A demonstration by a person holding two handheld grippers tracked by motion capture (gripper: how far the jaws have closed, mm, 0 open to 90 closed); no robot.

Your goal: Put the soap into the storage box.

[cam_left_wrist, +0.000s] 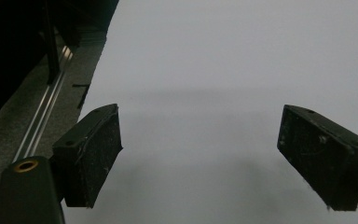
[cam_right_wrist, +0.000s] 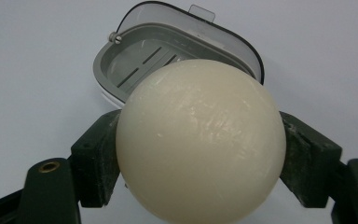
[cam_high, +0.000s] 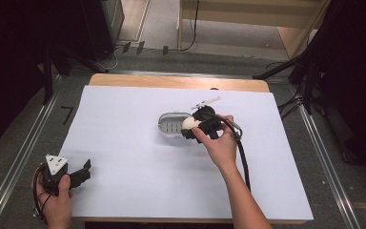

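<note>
High view: at the centre of the frame, the right gripper pinches a cream-white soap ball at the right-hand end of an open grey soap box, which sits on the white table sheet. In the lower left corner, the left gripper rests at the sheet's edge with its jaws spread and nothing between them.

Left gripper view: the two black pads stand wide apart at the lower left and lower right, with only bare sheet between them.

Right gripper view: the ball fills the lower middle, clamped at its widest girth between the pads, one on each side. The box, with its slotted tray and clear lid, lies behind it in the upper middle. The ball looks smooth, hard and rounded, so it is likely slippery and prone to squirting out. A grip across the equator seems safest, and fairly light pressure should do, since it appears neither heavy nor very fragile.
</note>
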